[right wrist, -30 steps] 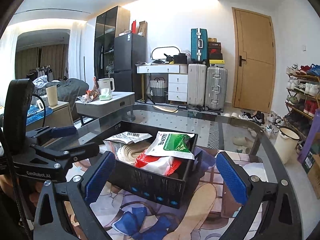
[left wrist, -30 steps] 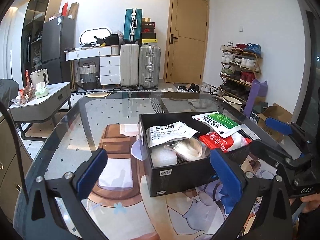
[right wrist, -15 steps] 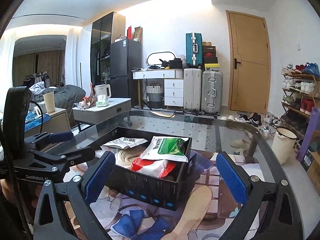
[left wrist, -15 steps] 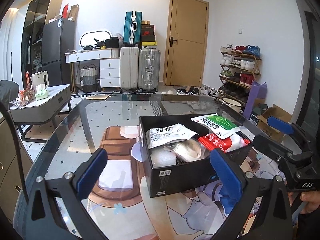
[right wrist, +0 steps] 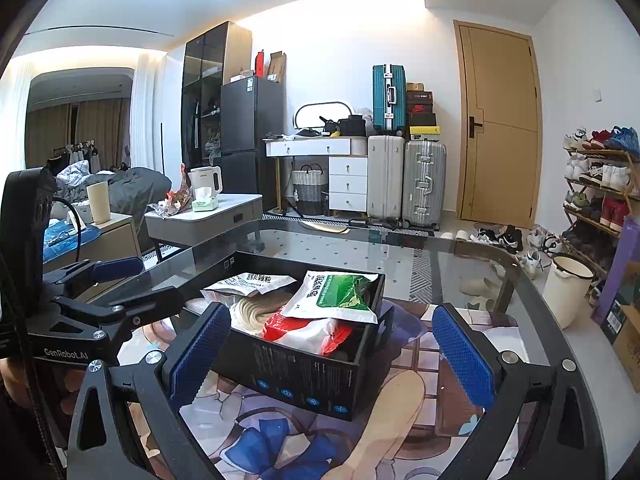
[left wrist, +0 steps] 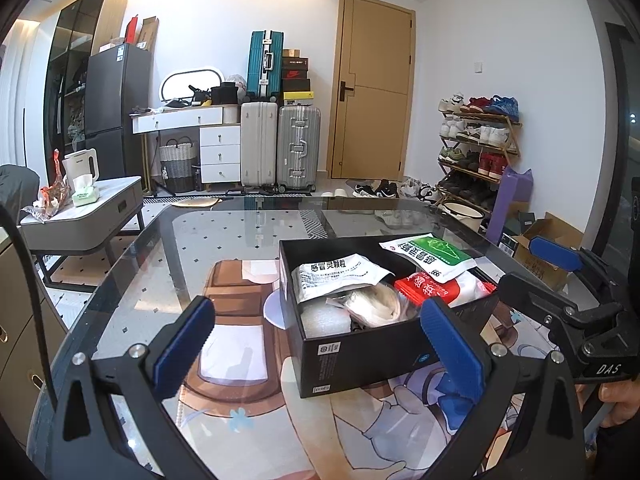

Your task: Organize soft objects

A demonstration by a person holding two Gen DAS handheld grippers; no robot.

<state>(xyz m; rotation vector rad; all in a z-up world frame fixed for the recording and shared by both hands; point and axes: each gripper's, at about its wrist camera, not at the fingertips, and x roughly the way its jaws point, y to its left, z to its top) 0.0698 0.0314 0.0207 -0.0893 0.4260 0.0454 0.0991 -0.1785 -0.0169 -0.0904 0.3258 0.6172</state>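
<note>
Packets (left wrist: 428,254) unmoved in box (left wrist: 360,350), both tools (spread wide) risen slightly

1 box (left wrist: 360,350), approx 5 soft packs (left wrist: 338,276).

Both views are taken low over the near edge of the desk (left wrist: 132,280), facing the far wall. The black box (left wrist: 372,344) is seen close from its left by the left wrist view and from its right (right wrist: 304,376) by the right; it is shared, with each view catching the other tongs.
</note>
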